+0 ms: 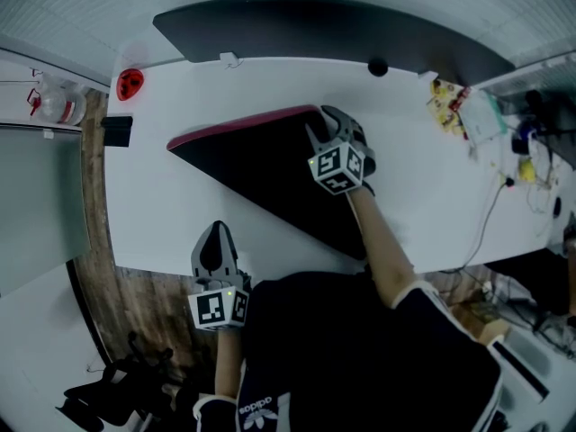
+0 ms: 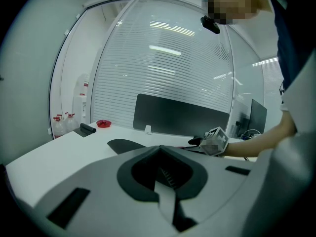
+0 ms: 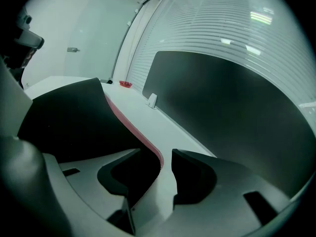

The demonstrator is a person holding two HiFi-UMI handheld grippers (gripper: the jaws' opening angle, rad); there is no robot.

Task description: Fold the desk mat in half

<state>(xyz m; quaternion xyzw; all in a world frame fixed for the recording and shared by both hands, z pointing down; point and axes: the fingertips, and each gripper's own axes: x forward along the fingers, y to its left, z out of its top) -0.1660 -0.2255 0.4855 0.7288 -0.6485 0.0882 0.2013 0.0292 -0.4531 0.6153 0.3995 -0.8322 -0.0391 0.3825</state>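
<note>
1. My right gripper (image 1: 326,126) is released, its jaws apart, with the desk mat's (image 1: 261,165) pink far edge running between them.
2. My left gripper (image 1: 216,239) is clenched on nothing, just off the white desk's (image 1: 423,196) near edge.
3. The mat is matte black and lies as a flat wedge from mid-desk to the near edge.

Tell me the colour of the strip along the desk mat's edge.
Pinkish red strip; the desk mat is otherwise black. Best in the right gripper view.
</note>
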